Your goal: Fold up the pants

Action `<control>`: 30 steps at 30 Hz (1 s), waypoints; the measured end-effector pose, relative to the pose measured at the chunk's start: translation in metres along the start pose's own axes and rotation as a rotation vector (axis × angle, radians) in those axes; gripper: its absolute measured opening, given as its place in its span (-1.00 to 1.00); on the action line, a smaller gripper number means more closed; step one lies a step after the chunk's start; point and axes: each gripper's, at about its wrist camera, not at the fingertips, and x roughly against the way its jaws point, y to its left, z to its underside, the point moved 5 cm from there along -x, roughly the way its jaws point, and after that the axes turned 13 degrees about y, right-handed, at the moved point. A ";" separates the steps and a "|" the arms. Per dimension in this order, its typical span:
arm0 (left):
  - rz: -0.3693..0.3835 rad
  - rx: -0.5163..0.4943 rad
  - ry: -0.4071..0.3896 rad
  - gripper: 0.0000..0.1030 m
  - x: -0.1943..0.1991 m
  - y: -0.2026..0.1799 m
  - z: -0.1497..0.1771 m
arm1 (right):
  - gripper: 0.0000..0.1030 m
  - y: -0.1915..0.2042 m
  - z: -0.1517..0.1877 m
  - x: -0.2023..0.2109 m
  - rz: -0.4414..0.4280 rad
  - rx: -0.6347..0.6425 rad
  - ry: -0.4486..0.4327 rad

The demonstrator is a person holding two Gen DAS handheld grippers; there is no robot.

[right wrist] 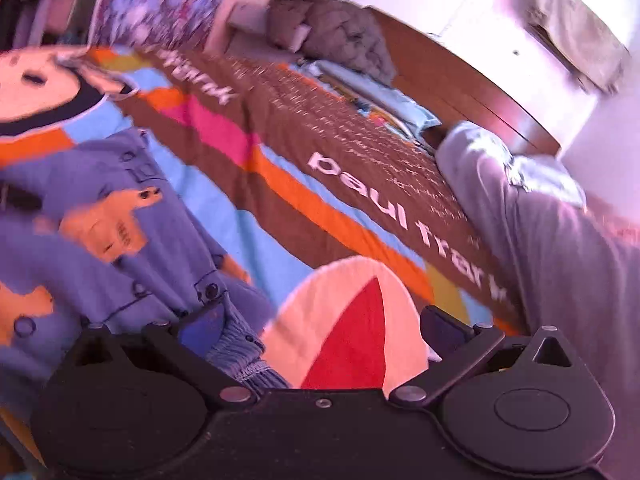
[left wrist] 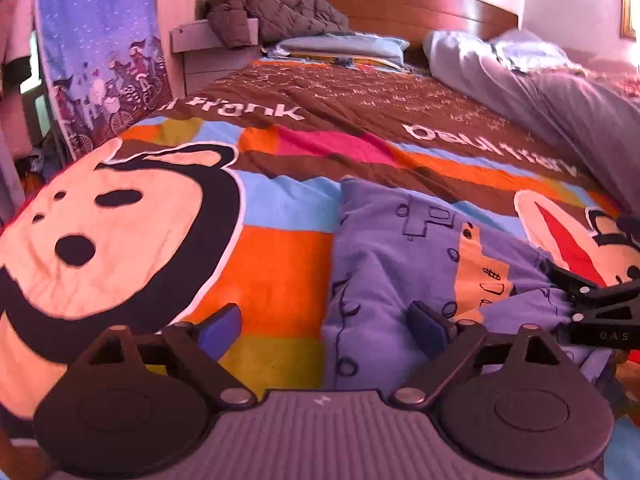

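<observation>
Purple pants [left wrist: 400, 248] printed with orange llamas lie rumpled on the colourful bedspread [left wrist: 276, 256]. My left gripper [left wrist: 324, 330] is open wide over their left edge: its right finger is above the cloth and its left finger above the bedspread, with nothing pinched. At the right edge of this view the right gripper's black fingers [left wrist: 580, 284] rest at the pants' right side. In the blurred right wrist view the right gripper [right wrist: 324, 330] is also open wide. The pants [right wrist: 100, 264] lie to its left, and their ribbed hem [right wrist: 240, 360] sits beside the left finger, not clamped.
A long grey garment [left wrist: 560, 100] lies along the bed's right side. Pillows [left wrist: 344, 46] and a wooden headboard [left wrist: 420, 4] are at the far end. A brown quilted jacket [left wrist: 272, 8] is heaped on the nightstand. A blue curtain [left wrist: 100, 40] hangs at the left.
</observation>
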 end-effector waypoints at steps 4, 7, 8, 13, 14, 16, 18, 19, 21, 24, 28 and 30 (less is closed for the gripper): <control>0.022 0.053 0.049 0.83 0.013 0.006 -0.007 | 0.98 -0.016 0.014 0.007 -0.078 -0.172 -0.001; 0.022 0.069 0.029 0.89 0.035 0.012 0.000 | 0.98 -0.020 0.006 0.047 -0.117 -0.254 -0.055; 0.033 0.080 0.031 0.97 0.040 0.013 0.005 | 0.99 -0.017 0.004 0.060 -0.124 -0.239 -0.076; 0.040 0.098 0.124 0.98 0.035 0.015 0.034 | 0.98 0.015 0.016 0.067 -0.143 -0.148 0.073; 0.040 0.097 0.125 0.98 0.035 0.016 0.034 | 0.99 0.023 0.022 0.060 -0.141 -0.131 0.134; 0.037 0.092 0.131 0.99 0.033 0.015 0.035 | 0.99 0.026 0.034 0.057 -0.153 -0.165 0.136; 0.022 0.081 0.129 0.99 0.034 0.013 0.036 | 0.99 0.020 0.036 0.062 -0.171 -0.211 0.154; 0.019 0.072 0.126 0.99 0.034 0.011 0.037 | 0.99 0.017 0.037 0.066 -0.184 -0.246 0.168; 0.017 0.071 0.124 0.99 0.034 0.011 0.038 | 0.99 0.016 0.044 0.079 -0.193 -0.295 0.147; 0.024 0.078 0.123 0.99 0.034 0.011 0.037 | 0.99 0.016 0.053 0.095 -0.190 -0.329 0.121; 0.030 0.083 0.123 0.99 0.035 0.012 0.039 | 0.99 0.021 0.064 0.101 -0.205 -0.347 0.149; 0.034 0.087 0.122 0.99 0.035 0.013 0.039 | 0.99 0.024 0.064 0.100 -0.199 -0.330 0.171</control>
